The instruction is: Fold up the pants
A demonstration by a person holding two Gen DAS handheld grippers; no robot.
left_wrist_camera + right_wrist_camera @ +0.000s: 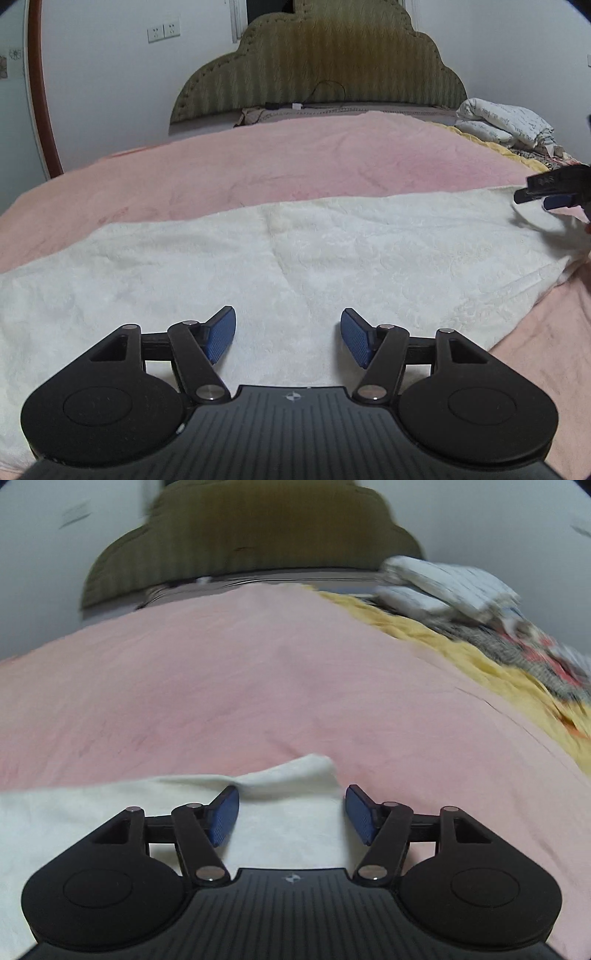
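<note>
Now both tools stand released, the left gripper spread above the middle of the white pants lying flat on the pink blanket, and the right gripper should, I think, descend squarely and pinch the raised corner ahead of its pads before lifting.

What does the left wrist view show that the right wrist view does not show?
Only the left wrist view shows the wall sockets, the brown curved wooden frame, the right gripper seen from the side at the end of the white fluffy pants, and nearly their whole length. Only the right wrist view shows the raised corner of the pants ahead of the open right gripper. Both show the pink bed cover, the olive padded headboard and the folded white patterned bedding.
</note>
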